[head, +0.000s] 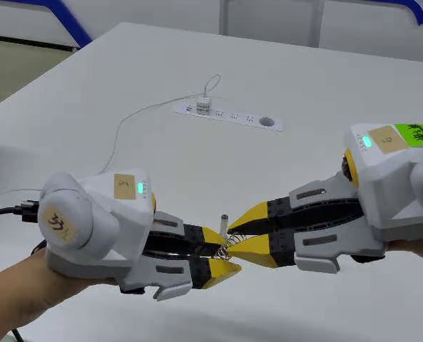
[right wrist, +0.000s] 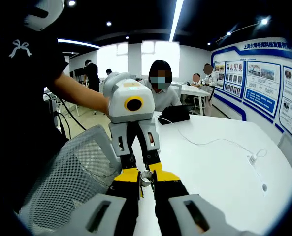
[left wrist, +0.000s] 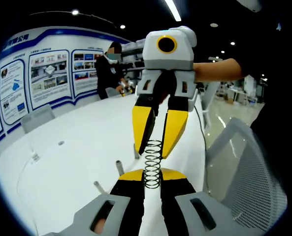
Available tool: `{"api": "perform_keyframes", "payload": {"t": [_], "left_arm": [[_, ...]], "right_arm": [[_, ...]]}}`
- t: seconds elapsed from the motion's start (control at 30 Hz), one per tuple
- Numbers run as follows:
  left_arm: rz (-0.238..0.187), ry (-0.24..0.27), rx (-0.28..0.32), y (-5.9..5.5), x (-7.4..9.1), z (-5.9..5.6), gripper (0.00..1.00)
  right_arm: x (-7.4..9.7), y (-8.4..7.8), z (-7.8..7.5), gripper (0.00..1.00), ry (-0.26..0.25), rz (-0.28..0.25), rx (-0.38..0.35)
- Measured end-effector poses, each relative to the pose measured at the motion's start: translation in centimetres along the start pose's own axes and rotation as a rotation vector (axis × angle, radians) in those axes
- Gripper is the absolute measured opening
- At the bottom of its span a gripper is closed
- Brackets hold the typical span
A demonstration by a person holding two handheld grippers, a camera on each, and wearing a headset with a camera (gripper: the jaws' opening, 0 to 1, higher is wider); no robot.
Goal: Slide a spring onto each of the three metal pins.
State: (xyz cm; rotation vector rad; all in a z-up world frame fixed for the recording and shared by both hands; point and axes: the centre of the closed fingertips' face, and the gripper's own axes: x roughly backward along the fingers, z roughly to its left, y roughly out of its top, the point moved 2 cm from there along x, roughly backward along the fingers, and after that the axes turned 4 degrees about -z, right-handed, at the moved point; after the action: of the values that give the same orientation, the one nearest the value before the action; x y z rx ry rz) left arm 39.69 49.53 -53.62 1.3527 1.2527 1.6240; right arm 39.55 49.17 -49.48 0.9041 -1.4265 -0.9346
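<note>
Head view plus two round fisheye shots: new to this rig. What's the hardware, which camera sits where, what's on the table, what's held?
No robot: a person holds a two-jaw gripper in each hand. The head view comes from a headset camera; each round picture from a camera riding on one gripper. The left gripper and right gripper meet tip to tip, both pinching one coil spring. On the white table stand metal pins, with a power strip farther back.

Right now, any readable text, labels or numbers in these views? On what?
Nothing reads cleanly enough to quote.
Beige sticker on left gripper: handwritten mark, illegible.
Round tag on its rear end: scribble, illegible.
Green sticker on right gripper: black scrawl, illegible.
Wall posters: print too small.
Wall heading: blurred.
</note>
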Motion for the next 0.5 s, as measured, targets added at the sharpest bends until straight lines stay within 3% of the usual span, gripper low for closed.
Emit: {"api": "perform_keyframes", "payload": {"t": [0.5], "left_arm": [[0.012,0.002,0.004,-0.17,0.16,-0.01,0.10]], "right_arm": [[-0.64,0.14,-0.02,0.11,0.001,-0.016,-0.090]]}}
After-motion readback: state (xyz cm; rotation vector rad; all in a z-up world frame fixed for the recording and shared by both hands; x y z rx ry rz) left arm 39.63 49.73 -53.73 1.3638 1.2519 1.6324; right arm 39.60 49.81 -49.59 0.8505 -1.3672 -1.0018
